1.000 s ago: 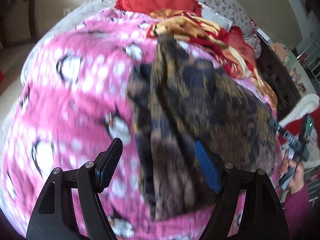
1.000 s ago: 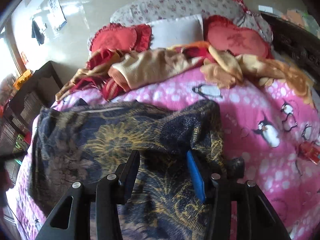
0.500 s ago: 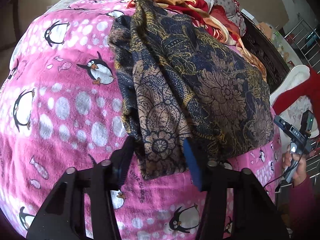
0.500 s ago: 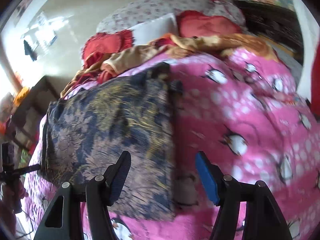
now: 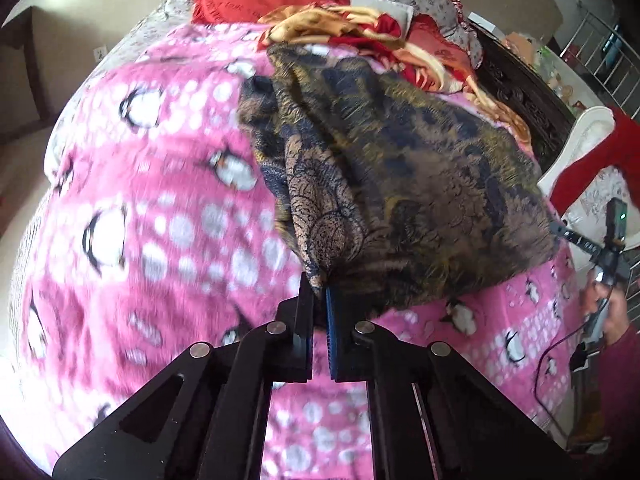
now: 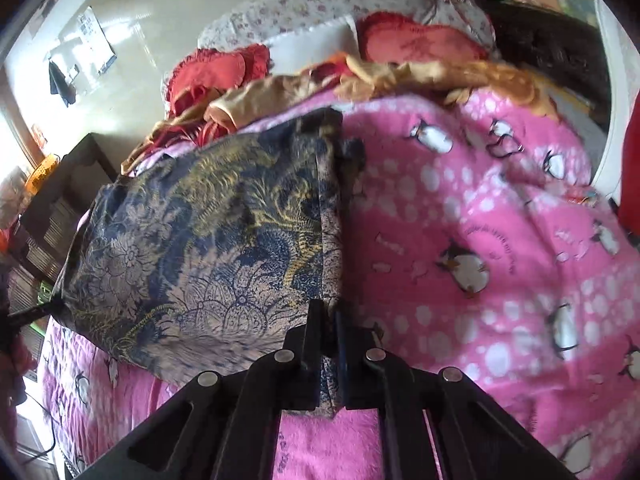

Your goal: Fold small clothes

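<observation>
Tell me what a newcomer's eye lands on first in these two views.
First, the bright pink penguin blanket covering the bed. In the middle of it lies the dark blue and gold patterned garment, with the left gripper and the right gripper each shut on a near corner. Red cushions sit at the head of the bed.

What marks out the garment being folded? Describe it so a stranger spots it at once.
Start at the pink penguin blanket covering the bed. On it lies the garment, below the crumpled red and gold cloth near the pillows. It alone is dark navy with a gold-brown floral print, and both the left gripper and right gripper are shut on its near edge.
</observation>
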The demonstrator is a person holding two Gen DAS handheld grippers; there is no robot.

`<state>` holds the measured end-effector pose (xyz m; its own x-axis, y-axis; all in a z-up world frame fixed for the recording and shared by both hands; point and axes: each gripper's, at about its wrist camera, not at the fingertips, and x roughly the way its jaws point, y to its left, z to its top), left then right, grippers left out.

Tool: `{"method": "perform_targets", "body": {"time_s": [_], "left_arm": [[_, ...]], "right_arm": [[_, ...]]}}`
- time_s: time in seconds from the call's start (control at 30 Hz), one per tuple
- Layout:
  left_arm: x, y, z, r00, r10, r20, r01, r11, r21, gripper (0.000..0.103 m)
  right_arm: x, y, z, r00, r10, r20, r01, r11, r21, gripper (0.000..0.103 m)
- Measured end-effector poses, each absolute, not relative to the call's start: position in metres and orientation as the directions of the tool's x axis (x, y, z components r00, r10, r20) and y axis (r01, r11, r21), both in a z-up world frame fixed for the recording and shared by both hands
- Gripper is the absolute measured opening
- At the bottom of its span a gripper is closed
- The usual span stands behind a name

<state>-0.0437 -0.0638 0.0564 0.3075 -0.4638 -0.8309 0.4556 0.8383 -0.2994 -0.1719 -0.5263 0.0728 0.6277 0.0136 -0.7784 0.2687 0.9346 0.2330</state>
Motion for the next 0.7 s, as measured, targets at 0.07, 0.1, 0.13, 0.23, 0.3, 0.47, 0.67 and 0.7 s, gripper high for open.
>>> {"method": "perform_targets", "body": {"time_s": [0.07,0.1,0.13,0.23,0.3,0.47,0.67,0.7], "left_arm": [[-0.045,-0.063,0.033,0.271,-0.439,-0.857,0.435,0.85,-0.298,0.004],[-0.045,-0.061,0.027,0.267,-0.438,-0.858,0.421,0.854,-0.305,0.004],[-0.044,-0.059,0.024,0.265,-0.445,-0.855,0.406,0.856,-0.32,0.004],[-0.039,-0.056,0.029,0.273,-0.462,-0.844,0.381,0.857,-0.346,0.003],[-0.039,-0.056,0.039,0.284,-0.46,-0.841,0.395,0.856,-0.335,0.004],[-0.041,-0.066,0.062,0.323,-0.417,-0.849,0.414,0.869,-0.27,0.007],[-0.041,-0.086,0.073,0.391,-0.358,-0.848,0.429,0.886,-0.176,0.024],[-0.039,-0.087,0.075,0.397,-0.351,-0.848,0.425,0.889,-0.169,0.024]], "right_arm": [[-0.175,-0.529,0.069,0.614,0.007,-0.79,0.281,0.932,0.227,0.005],[-0.175,-0.531,0.062,0.594,0.0,-0.804,0.296,0.93,0.219,0.005],[-0.174,-0.533,0.054,0.573,0.007,-0.82,0.309,0.925,0.224,0.005],[-0.175,-0.539,0.04,0.551,0.028,-0.834,0.333,0.909,0.25,0.005],[-0.176,-0.542,0.047,0.558,0.014,-0.83,0.357,0.899,0.255,0.007],[-0.171,-0.529,0.086,0.647,-0.043,-0.761,0.318,0.922,0.219,0.05],[-0.117,-0.492,0.102,0.664,-0.02,-0.747,0.205,0.966,0.156,0.05],[-0.108,-0.486,0.102,0.666,-0.018,-0.746,0.189,0.971,0.146,0.05]]}}
